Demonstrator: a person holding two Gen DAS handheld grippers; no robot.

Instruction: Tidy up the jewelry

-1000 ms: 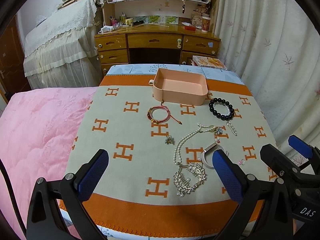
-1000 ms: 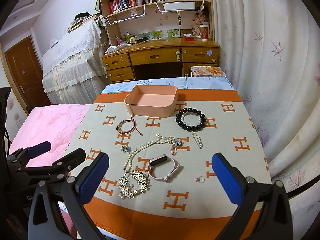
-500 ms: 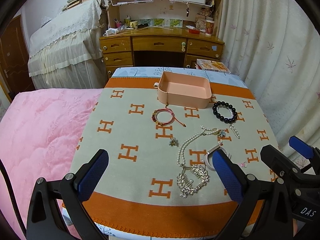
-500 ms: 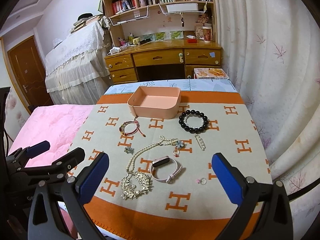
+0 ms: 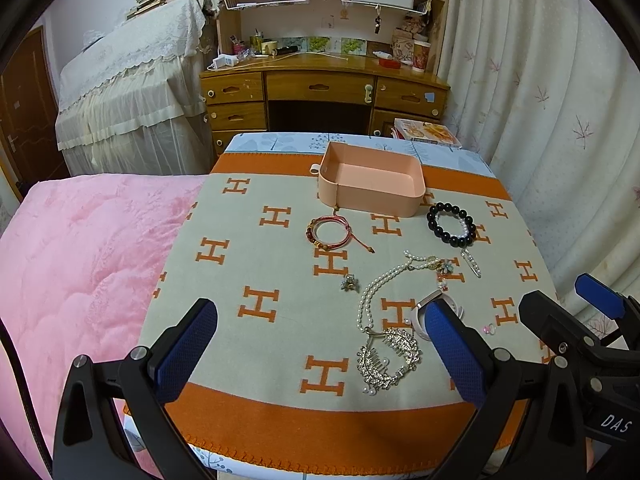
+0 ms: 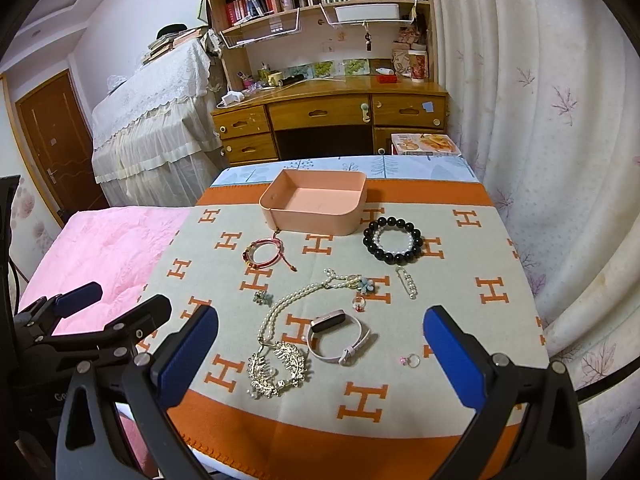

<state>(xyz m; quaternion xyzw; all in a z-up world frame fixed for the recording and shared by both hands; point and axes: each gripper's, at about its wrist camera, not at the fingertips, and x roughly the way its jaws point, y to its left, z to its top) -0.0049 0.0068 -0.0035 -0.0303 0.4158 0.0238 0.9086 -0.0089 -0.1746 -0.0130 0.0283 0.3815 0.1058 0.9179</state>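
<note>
An empty pink box stands at the far side of the H-patterned cloth. Before it lie a red cord bracelet, a black bead bracelet, a pearl necklace, a rhinestone hair comb, a pink wristband, a pin and a small ring. My left gripper and right gripper hover open and empty above the near edge, side by side.
A pink quilt covers the bed to the left. A wooden desk with shelves stands behind the table. A curtain hangs close on the right. A small brooch lies mid-cloth.
Both grippers have pulled back and risen slightly, so the cloth and jewelry sit a little lower and farther in both views. Nothing on the cloth has moved.
</note>
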